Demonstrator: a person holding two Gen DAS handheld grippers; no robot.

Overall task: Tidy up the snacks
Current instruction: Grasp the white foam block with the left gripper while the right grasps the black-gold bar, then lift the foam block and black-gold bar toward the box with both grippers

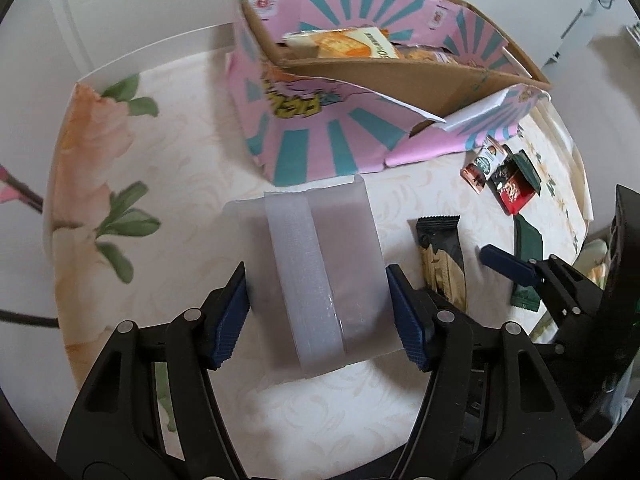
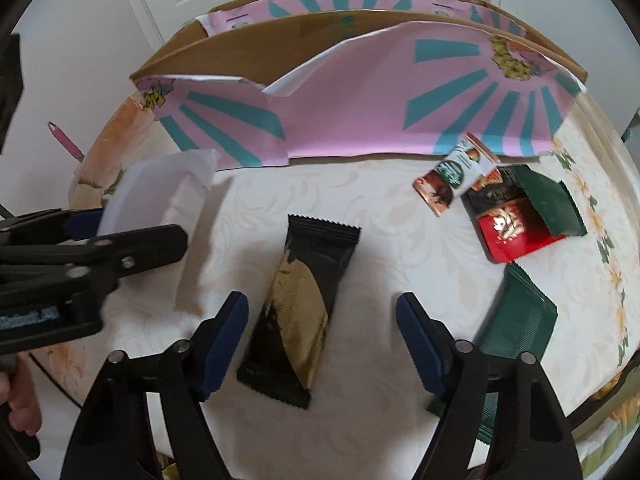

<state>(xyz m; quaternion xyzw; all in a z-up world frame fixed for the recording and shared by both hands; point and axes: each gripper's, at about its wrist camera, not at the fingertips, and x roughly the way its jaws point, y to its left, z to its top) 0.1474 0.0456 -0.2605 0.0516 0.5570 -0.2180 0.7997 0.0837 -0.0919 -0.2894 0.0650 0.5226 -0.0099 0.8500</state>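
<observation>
A pink and teal cardboard box (image 1: 320, 136) stands at the back of the table and holds an orange snack packet (image 1: 352, 42). My left gripper (image 1: 318, 316) is shut on a white translucent snack packet (image 1: 316, 276), its blue pads pressing both sides, just in front of the box. The packet also shows in the right wrist view (image 2: 160, 216). My right gripper (image 2: 320, 344) is open, its fingers on either side of a black and gold snack bar (image 2: 304, 308) lying on the table. The bar also shows in the left wrist view (image 1: 442, 260).
To the right lie a small brown and green sachet (image 2: 452, 176), a red and black packet (image 2: 508, 220) with a dark green packet (image 2: 552, 204) on it, and another dark green packet (image 2: 516, 328). The floral tablecloth (image 2: 380, 184) ends at a rounded edge on the right.
</observation>
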